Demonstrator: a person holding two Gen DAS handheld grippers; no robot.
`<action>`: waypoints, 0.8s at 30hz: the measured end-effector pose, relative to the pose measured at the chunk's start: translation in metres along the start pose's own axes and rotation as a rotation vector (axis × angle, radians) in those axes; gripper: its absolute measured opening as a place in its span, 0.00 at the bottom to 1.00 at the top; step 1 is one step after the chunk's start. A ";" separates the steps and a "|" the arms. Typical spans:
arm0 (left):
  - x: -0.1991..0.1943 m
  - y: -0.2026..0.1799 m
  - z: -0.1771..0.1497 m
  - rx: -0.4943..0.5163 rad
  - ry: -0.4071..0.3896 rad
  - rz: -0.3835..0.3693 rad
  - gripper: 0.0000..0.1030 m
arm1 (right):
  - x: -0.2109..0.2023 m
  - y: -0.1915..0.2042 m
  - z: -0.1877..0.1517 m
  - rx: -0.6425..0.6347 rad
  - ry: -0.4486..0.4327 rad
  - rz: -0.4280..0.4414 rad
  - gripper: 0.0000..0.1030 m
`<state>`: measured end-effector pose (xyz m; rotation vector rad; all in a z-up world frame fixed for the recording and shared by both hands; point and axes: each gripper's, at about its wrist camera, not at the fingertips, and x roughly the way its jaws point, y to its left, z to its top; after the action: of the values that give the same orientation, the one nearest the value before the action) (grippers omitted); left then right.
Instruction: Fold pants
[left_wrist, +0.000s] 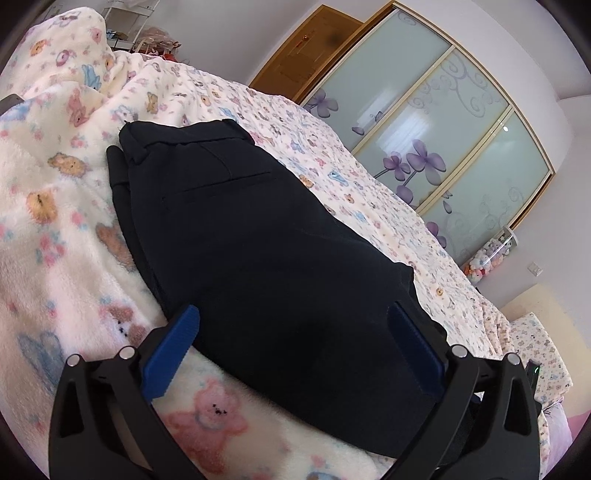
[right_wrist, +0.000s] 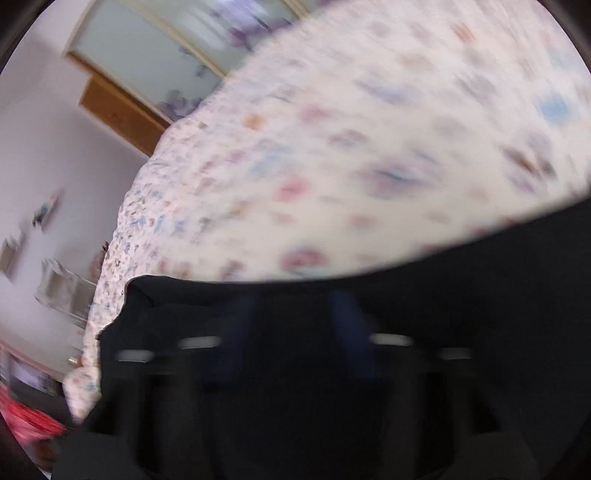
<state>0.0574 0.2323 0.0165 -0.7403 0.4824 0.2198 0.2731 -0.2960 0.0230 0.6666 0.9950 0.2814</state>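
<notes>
The black pants (left_wrist: 258, 236) lay folded on the teddy-print blanket (left_wrist: 55, 221), waistband at the far end. The left gripper (left_wrist: 295, 328) pointed down over their near end, blue fingers (left_wrist: 173, 350) spread wide, clamping nothing. The right gripper (right_wrist: 295, 325) was a blurry mess, angled down onto the pants' edge, fingers narrow; honestly couldn't tell if it was pinching the cloth.

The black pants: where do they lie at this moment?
In the left wrist view the black pants lie folded on the teddy-print blanket on the bed, waistband farthest from the camera, near end between the open left tongs; the flowered wardrobe doors stand beyond.
</notes>
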 end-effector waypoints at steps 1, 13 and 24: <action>0.000 0.001 0.000 -0.003 -0.002 -0.004 0.98 | -0.021 -0.012 0.000 0.047 -0.010 0.024 0.25; -0.005 0.008 -0.001 -0.036 -0.014 -0.041 0.98 | -0.303 -0.196 -0.073 0.320 -0.698 -0.328 0.66; -0.007 0.009 -0.002 -0.045 -0.020 -0.056 0.98 | -0.267 -0.229 -0.077 0.495 -0.590 -0.133 0.51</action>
<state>0.0475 0.2371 0.0138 -0.7935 0.4385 0.1863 0.0493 -0.5781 0.0308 1.0503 0.5293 -0.2835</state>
